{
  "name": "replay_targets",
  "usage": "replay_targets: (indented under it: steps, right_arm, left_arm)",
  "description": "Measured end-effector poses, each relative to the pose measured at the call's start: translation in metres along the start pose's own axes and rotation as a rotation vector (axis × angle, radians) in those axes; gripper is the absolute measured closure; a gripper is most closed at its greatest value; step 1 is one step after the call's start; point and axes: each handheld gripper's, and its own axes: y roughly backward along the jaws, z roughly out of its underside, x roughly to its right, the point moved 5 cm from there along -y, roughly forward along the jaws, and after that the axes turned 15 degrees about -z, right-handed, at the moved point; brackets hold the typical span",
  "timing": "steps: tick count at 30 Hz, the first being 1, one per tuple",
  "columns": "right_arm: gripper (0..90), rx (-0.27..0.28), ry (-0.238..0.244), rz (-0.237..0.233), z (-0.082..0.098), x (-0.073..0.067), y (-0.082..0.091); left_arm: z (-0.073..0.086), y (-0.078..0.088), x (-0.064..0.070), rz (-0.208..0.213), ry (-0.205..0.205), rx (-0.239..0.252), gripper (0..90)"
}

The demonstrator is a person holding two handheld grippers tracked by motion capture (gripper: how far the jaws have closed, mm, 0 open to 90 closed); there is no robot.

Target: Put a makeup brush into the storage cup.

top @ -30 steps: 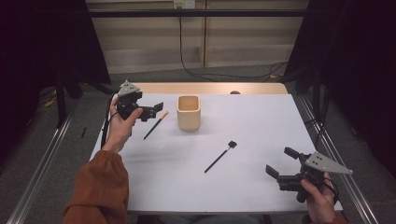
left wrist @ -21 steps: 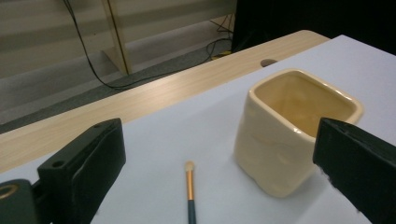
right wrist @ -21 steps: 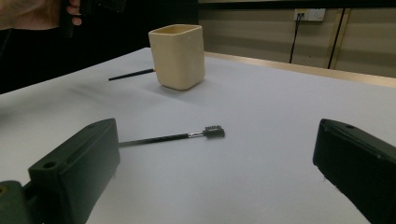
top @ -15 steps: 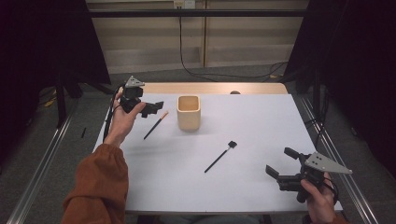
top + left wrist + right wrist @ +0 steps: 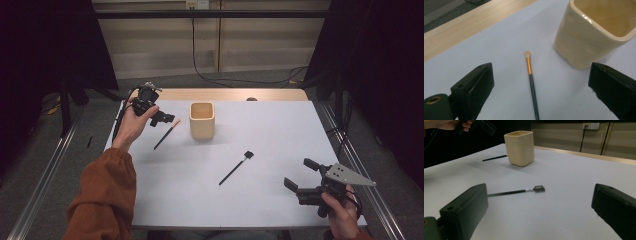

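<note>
A white counter (image 5: 280, 135) with a wooden far edge stands on grey floor (image 5: 45, 150). Black curtains (image 5: 50, 45) flank a pale wall (image 5: 240, 40) bearing a socket (image 5: 196, 4).

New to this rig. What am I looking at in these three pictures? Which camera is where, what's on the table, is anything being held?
There is no robot arm here: a person holds a hand-held two-jaw gripper in each hand. The high view looks down on the white table from above the person's side. There the left gripper hangs raised near the far left corner, and the right gripper sits near the right corner closest to the person.

The other two pictures come from cameras riding on the grippers, looking out between their own black jaws.

On the table are a cream square cup, a thin brush with a pale tip lying just to its left, and a black brush with a flat head near the middle.

Both grippers are open, and nothing is held. The left one points down at the pale-tipped brush.
</note>
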Motion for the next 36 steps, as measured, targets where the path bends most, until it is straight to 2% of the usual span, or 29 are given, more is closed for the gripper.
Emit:
replay_targets:
  steps: [2,4,5,7,9,13,14,18,19,22,25,28,32,33,34,36]
  right_arm:
    - [0.0,0.0,0.001,-0.001,0.0,0.0,0.0]
    - [0.0,-0.004,-0.001,-0.001,0.001,0.0,0.0]
    - [0.0,-0.005,0.0,-0.001,0.001,0.0,0.0]
    - [0.0,-0.005,0.0,-0.001,0.001,0.0,0.0]
    - [0.0,-0.006,0.0,-0.002,0.001,0.0,0.0]
    - [0.0,-0.012,0.006,-0.005,0.002,0.0,0.0]
    - [0.0,-0.013,0.005,-0.005,0.002,0.0,0.0]
    - [0.0,-0.014,0.003,-0.005,0.002,0.0,-0.001]
    - [0.0,-0.015,0.004,-0.005,0.003,0.0,-0.001]
    - [0.0,-0.017,0.005,-0.007,0.003,0.0,-0.001]
    - [0.0,-0.02,0.005,-0.01,0.003,0.0,-0.001]
    - [0.0,-0.019,0.001,-0.011,0.003,0.0,-0.001]
    - [0.0,-0.026,0.003,-0.016,0.004,-0.001,-0.002]
    - [0.0,-0.026,0.006,-0.016,0.004,-0.001,-0.002]
    - [0.0,-0.025,0.003,-0.015,0.004,-0.001,-0.002]
    - [0.0,-0.026,0.004,-0.015,0.004,-0.001,-0.002]
  left_arm:
    - [0.0,-0.001,0.0,0.005,0.001,-0.015,6.6]
    - [0.003,-0.007,0.0,0.007,-0.027,-0.078,7.0]
    - [0.004,-0.008,0.0,0.011,-0.019,-0.096,7.3]
    - [0.004,-0.01,0.0,0.01,-0.028,-0.114,7.3]
    - [0.003,-0.014,0.002,0.023,-0.04,-0.154,7.7]
    - [0.003,-0.021,0.004,0.053,-0.062,-0.199,7.5]
    - [0.003,-0.021,0.004,0.053,-0.062,-0.199,7.3]
    - [0.004,-0.033,0.005,0.052,-0.088,-0.259,7.9]
    - [0.005,-0.035,0.006,0.054,-0.099,-0.271,9.0]
    - [0.008,-0.044,0.007,0.059,-0.086,-0.307,11.3]
    - [0.011,-0.048,0.006,0.045,-0.094,-0.331,16.3]
    - [0.015,-0.056,0.008,0.056,-0.088,-0.372,26.7]
    - [0.015,-0.06,0.01,0.057,-0.095,-0.388,33.0]
    - [0.016,-0.061,0.01,0.065,-0.079,-0.404,33.3]
    - [0.016,-0.062,0.009,0.051,-0.086,-0.411,33.4]
    - [0.017,-0.063,0.009,0.051,-0.089,-0.414,34.3]
